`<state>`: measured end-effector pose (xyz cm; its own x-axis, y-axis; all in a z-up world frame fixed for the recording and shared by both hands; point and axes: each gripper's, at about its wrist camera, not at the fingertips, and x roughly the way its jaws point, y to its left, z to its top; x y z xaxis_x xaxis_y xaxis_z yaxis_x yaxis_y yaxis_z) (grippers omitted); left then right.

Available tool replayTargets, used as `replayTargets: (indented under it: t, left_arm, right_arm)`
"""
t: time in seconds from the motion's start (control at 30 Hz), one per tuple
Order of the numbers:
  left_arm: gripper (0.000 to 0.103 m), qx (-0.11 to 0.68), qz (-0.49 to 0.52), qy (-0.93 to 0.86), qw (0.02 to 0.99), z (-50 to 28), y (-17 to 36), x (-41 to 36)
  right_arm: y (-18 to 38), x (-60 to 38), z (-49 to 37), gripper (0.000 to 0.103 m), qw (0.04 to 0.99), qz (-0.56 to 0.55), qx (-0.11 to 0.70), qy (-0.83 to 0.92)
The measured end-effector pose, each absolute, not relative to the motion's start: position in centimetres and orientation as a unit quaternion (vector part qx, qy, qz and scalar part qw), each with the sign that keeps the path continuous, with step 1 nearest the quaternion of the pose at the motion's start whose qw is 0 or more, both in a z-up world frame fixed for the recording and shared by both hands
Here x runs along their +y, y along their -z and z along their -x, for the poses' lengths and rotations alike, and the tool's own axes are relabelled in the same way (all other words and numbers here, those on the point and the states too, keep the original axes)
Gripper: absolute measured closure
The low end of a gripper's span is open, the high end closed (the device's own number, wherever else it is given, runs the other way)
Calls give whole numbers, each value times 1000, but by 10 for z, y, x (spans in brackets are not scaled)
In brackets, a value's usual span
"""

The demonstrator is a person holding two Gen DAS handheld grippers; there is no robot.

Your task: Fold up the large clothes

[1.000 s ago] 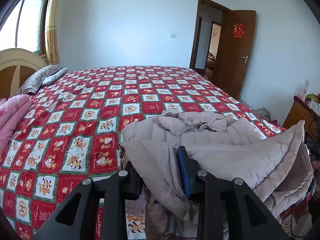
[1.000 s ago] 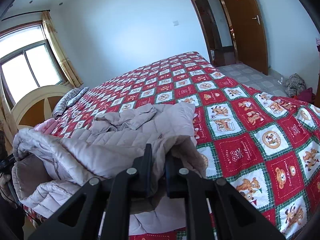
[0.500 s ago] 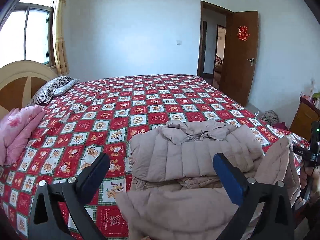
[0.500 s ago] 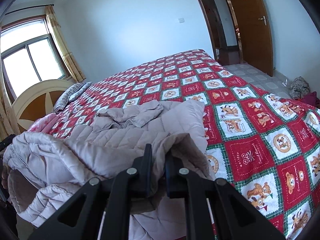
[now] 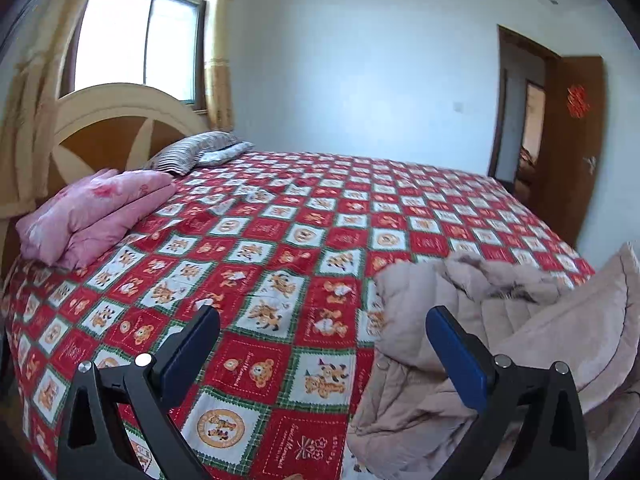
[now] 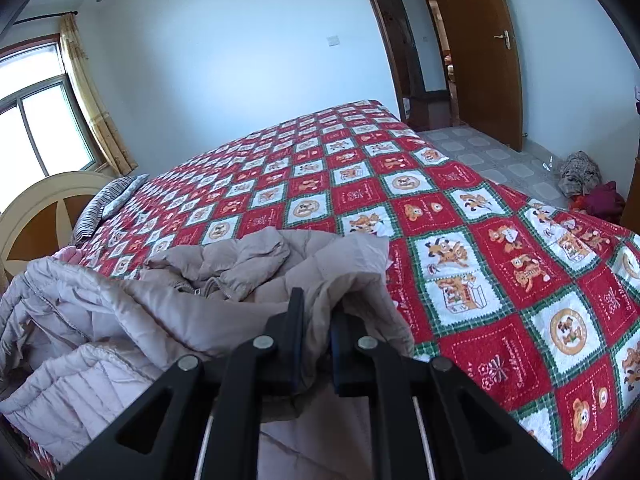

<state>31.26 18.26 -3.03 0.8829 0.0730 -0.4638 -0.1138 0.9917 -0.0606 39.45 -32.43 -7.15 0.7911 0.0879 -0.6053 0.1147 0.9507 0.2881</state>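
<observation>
A beige padded jacket point(image 5: 500, 312) lies bunched at the near edge of the bed, on the red patchwork bedspread point(image 5: 280, 248). My left gripper point(image 5: 320, 344) is open and empty, over the bedspread just left of the jacket, whose fabric lies behind its right finger. My right gripper point(image 6: 318, 316) is shut on a fold of the jacket point(image 6: 224, 292) and holds that edge raised above the bed. The rest of the jacket drapes to the left of it in the right wrist view.
A pink folded quilt point(image 5: 92, 212) and a striped pillow point(image 5: 188, 154) lie by the headboard point(image 5: 116, 120). An open wooden door point(image 6: 476, 48) stands at the far wall. Clothes lie heaped on the tiled floor point(image 6: 588, 188) beside the bed.
My left gripper let go of the jacket, opened wide and swung left toward the pillows. My right gripper kept its hold on the jacket and stayed about where it was.
</observation>
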Motion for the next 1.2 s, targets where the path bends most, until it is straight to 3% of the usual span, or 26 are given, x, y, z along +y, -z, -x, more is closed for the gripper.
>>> replayTargets:
  t: [0.1, 0.3, 0.47, 0.6, 0.63, 0.9, 0.97, 1.0, 1.03, 1.1, 1.2]
  left_arm:
    - [1, 222, 53, -50, 972, -312, 28, 185]
    - [1, 230, -52, -10, 972, -324, 57, 117]
    - [1, 257, -90, 8, 962, -378, 86, 64]
    - [1, 283, -111, -26, 952, -429, 110, 48]
    - [1, 289, -111, -34, 950, -439, 115, 48]
    - [1, 340, -118, -42, 932, -478, 142, 47]
    - [1, 353, -100, -35, 930, -483, 147, 51]
    - [1, 353, -92, -42, 930, -486, 147, 54]
    - [1, 351, -90, -55, 930, -489, 145, 55]
    - [1, 343, -93, -71, 932, -498, 137, 56]
    - [1, 341, -96, -73, 932, -516, 129, 53]
  right_arm:
    - [74, -328, -417, 91, 931, -156, 330, 16]
    - [81, -333, -462, 91, 926, -162, 340, 32]
    - [97, -337, -494, 86, 915, -182, 358, 27]
    - [89, -342, -485, 25, 923, -189, 334, 20]
    - [84, -340, -477, 24, 931, -172, 321, 23]
    - [104, -289, -471, 25, 922, -16, 387, -17]
    - [125, -277, -479, 43, 909, 43, 415, 5]
    - [133, -277, -483, 60, 906, 42, 421, 6]
    - [137, -278, -486, 69, 907, 36, 420, 10]
    - [134, -283, -492, 82, 910, 33, 412, 20]
    - [119, -292, -507, 88, 917, 12, 398, 34]
